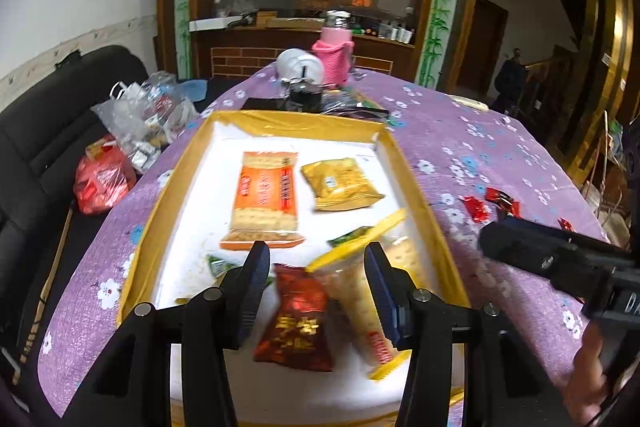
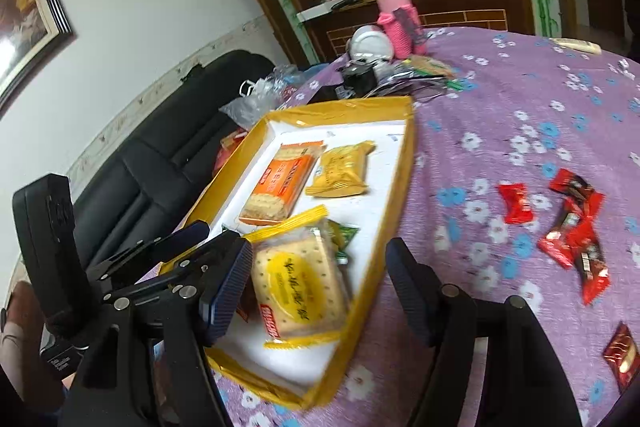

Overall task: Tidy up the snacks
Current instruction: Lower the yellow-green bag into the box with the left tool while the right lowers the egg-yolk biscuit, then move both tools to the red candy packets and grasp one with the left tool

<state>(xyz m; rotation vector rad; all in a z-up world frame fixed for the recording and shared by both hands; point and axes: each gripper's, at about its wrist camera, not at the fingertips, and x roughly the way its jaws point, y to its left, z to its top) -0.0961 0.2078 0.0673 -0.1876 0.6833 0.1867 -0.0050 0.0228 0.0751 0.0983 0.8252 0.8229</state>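
Observation:
A yellow box (image 1: pixel 160 211) with a white floor lies on the purple flowered tablecloth. In it are an orange cracker pack (image 1: pixel 266 199), a gold packet (image 1: pixel 340 183), a yellow cracker pack (image 2: pixel 300 287) and a dark red packet (image 1: pixel 298 323). My left gripper (image 1: pixel 318 279) hovers open above the dark red packet, and its pads do not touch it. My right gripper (image 2: pixel 318 287) stands open over the box's near right wall with nothing held. Several red candies (image 2: pixel 572 239) lie loose on the cloth to the right of the box.
A pink bottle (image 1: pixel 334 57), a white round object (image 1: pixel 300 65) and dark clutter stand behind the box. A black sofa (image 1: pixel 48 131) with plastic bags (image 1: pixel 136 123) lies to the left of the table. Another dark red packet (image 2: pixel 622 353) lies near the table's right edge.

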